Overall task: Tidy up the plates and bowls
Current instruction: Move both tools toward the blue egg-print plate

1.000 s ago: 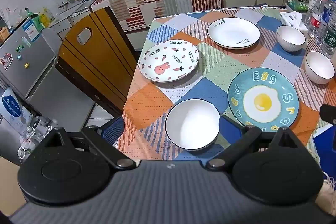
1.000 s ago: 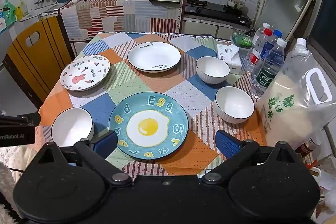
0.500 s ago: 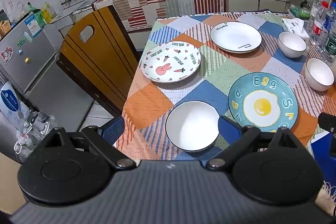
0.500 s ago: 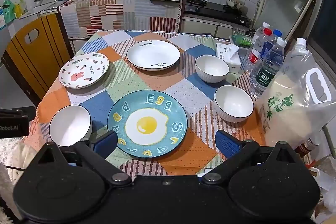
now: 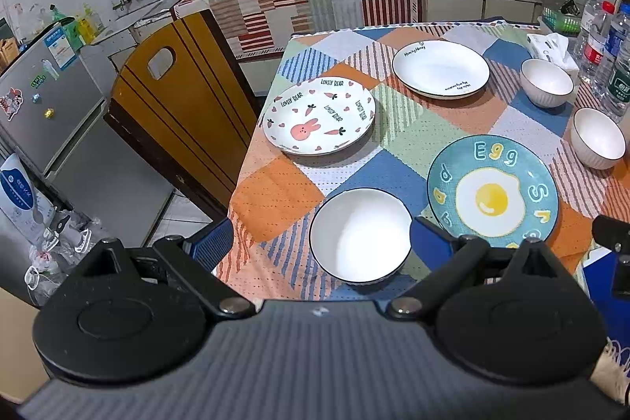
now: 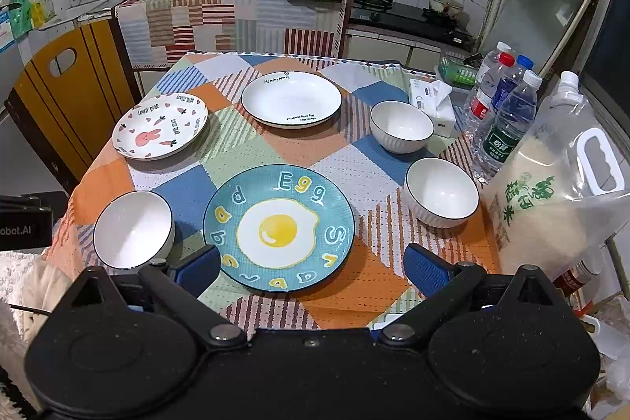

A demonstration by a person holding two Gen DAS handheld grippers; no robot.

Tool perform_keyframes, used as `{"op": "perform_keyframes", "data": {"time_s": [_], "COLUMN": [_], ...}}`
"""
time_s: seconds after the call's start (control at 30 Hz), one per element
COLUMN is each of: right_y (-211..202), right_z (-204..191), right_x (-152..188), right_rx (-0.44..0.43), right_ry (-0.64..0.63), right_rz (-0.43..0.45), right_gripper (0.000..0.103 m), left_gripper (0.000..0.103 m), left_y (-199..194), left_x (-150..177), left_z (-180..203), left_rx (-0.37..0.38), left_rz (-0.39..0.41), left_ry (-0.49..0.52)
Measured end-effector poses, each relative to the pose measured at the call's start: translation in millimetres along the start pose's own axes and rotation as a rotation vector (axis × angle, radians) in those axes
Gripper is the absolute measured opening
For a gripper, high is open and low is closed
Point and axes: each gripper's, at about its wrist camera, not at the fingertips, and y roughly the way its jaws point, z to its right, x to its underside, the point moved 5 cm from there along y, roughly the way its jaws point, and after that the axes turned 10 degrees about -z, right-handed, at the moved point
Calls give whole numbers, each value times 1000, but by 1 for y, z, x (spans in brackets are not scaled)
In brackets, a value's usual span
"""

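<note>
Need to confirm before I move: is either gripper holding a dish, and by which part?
Nothing is held. Left gripper is open around the near white bowl; right gripper is open over the blue egg plate.

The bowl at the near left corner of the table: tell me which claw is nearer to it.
Left. The left claw is open with the bowl framed between its fingertips. The right claw is open over the egg plate, with that bowl off to its left.

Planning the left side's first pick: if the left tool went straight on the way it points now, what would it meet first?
Most likely the near white bowl, which sits between the open left tool fingers. Depth is unclear, but nothing shows in front of it.
</note>
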Motion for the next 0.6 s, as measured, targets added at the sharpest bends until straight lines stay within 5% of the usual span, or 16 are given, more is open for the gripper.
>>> {"op": "perform_keyframes", "data": {"time_s": [0.6], "right_y": [-1], "right_z": [3], "right_x": [-10], "right_rx": [11], "right_ry": [-21], "right_rz": [32], "right_gripper": [101], "left_gripper": [97], "left_y": [1], "left_x": [-6], "left_z": [2], "left_rx": [-5], "left_rz": [34], "left_ry": [63]}}
